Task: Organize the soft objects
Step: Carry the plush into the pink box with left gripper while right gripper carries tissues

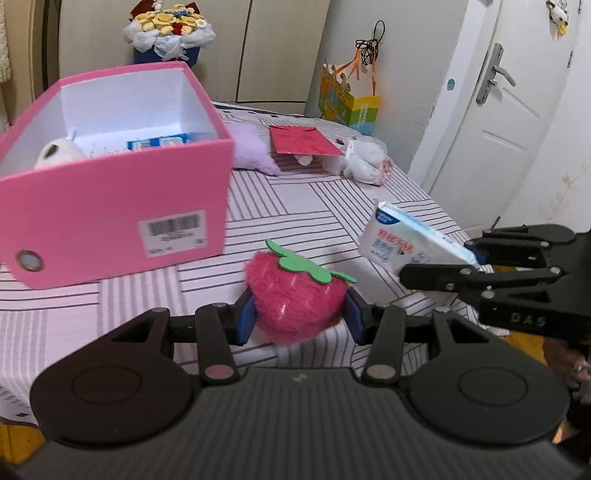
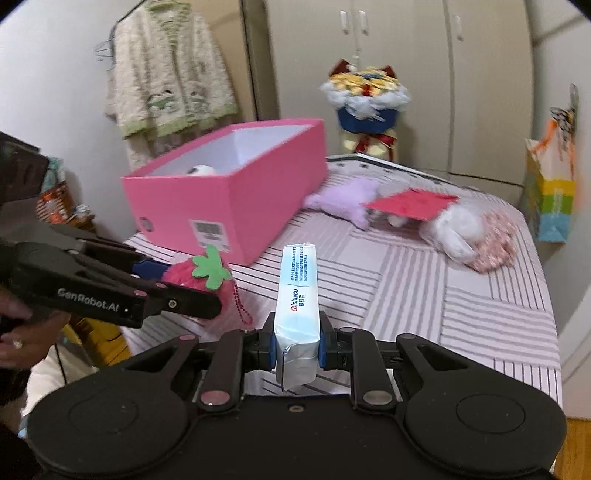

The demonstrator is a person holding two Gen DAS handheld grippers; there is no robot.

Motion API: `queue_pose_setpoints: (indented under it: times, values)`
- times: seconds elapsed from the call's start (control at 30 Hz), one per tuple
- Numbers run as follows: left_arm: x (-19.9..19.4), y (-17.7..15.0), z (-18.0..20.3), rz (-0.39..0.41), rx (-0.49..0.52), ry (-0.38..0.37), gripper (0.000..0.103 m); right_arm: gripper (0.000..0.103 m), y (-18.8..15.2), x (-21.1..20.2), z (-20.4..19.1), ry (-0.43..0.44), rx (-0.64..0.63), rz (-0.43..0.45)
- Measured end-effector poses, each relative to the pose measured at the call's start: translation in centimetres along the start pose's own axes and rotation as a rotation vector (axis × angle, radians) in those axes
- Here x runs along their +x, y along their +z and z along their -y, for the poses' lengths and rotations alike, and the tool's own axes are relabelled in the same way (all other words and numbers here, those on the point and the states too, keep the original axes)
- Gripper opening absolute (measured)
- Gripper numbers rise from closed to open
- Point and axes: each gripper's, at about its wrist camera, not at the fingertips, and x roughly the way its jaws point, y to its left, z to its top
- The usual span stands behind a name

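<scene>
A plush strawberry [image 1: 295,299] is pinched between the blue pads of the left gripper [image 1: 301,319], whose jaws are partly closed around the toy's pink body, and it is held clear above the striped bedcover [image 1: 332,199]. Its green felt leaf is turned upward, and in the right wrist view a pink bead chain is seen hanging from it. A white and pale blue tissue pack [image 2: 298,314] is clamped edge-on in the right gripper [image 2: 297,349], the jaws being nearly closed on its narrow sides, with the pack pointed away toward 12 o'clock. In the left wrist view the right gripper and its pack are found at 3 o'clock of the strawberry, near it but apart. An open pink box [image 1: 110,206] is set on the bed at 10 o'clock of the strawberry; a white plush toy [image 1: 59,153] and a blue and white packet [image 1: 159,142] are seen inside it, and a barcode label [image 1: 171,232] is stuck on its near wall. Beyond the box, at about 12 o'clock, a lilac plush [image 1: 251,151] is lying on the cover just beside the box's far corner. At 1 o'clock a red envelope [image 1: 303,142] is laid partly over a white plush rabbit [image 1: 364,160]. A bouquet [image 1: 168,33] is seen behind the box, and a colourful paper bag [image 1: 347,99] is hung against the wall.
</scene>
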Motion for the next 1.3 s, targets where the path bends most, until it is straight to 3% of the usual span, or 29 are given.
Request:
queue_pose_setpoints:
  times: [0.4,0.73,0.9,1.13,1.3]
  values:
    - [-5.1,0.7,-3.1,-0.009,0.018,0.0,0.048,0.023,4.5,-0.8,-3.9,0.203,-0.018,-0.024]
    - [-8.8,5.3,-5.9,0.125,0.05,0.111,0.048,0.023,10.5,1.0,-5.7,0.233,-0.069,0.073]
    - [-7.9,8.4,-7.6,0.134,0.063,0.141,0.048,0.023,14.1,3.4,-5.5,0.231,-0.071,0.088]
    - [-4.5,12.8,-11.6,0.116,-0.001,0.159,0.048,0.022,18.3,8.7,-5.6,0.214,-0.109,0.046]
    - [-1.5,15.1,-14.5,0.055,-0.036,0.161,0.048,0.022,21.3,13.1,-5.7,0.185,-0.128,-0.014]
